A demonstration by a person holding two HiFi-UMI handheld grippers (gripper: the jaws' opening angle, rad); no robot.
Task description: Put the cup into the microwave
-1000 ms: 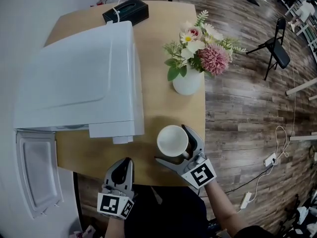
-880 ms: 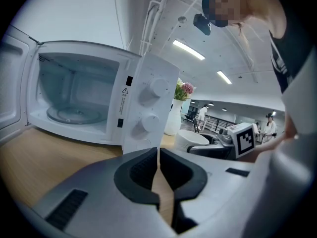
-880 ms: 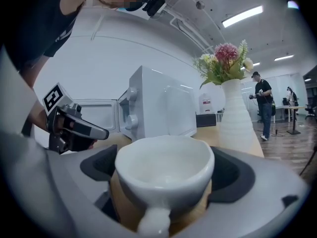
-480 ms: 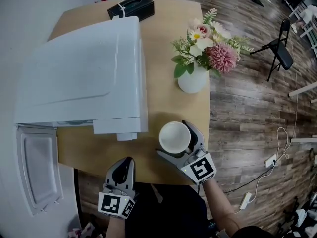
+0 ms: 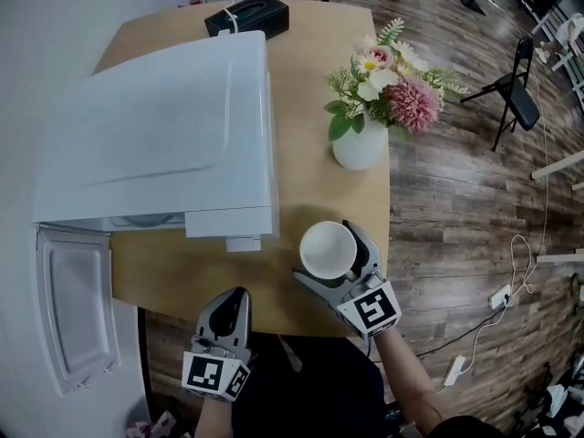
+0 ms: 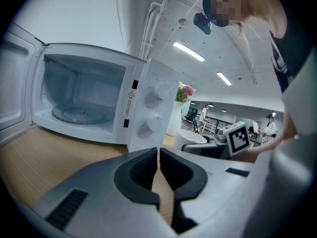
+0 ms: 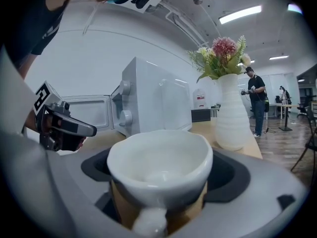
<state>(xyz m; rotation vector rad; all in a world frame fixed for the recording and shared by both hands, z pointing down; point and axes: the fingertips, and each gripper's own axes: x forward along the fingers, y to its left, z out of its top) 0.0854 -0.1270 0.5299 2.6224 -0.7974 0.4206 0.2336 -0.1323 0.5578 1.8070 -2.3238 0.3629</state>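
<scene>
The white cup [image 5: 326, 246] stands between the jaws of my right gripper [image 5: 328, 255], near the table's front right edge, and the gripper is shut on it. In the right gripper view the cup [image 7: 159, 162] fills the space between the pads, its handle toward the camera. The white microwave [image 5: 160, 135] sits on the left of the table with its door [image 5: 73, 304] swung open. The left gripper view shows its cavity [image 6: 79, 100] with a glass turntable. My left gripper [image 5: 234, 301] hangs shut and holding nothing at the table's front edge, left of the cup.
A white vase of flowers [image 5: 361, 144] stands behind the cup on the wooden table [image 5: 310, 190]. A black tissue box [image 5: 246, 14] lies at the far end. A folding chair [image 5: 511, 89] and cables are on the floor to the right.
The head view has shifted slightly, so the table sits a little lower and further right in the picture. Both grippers and the cup keep their places on the table.
</scene>
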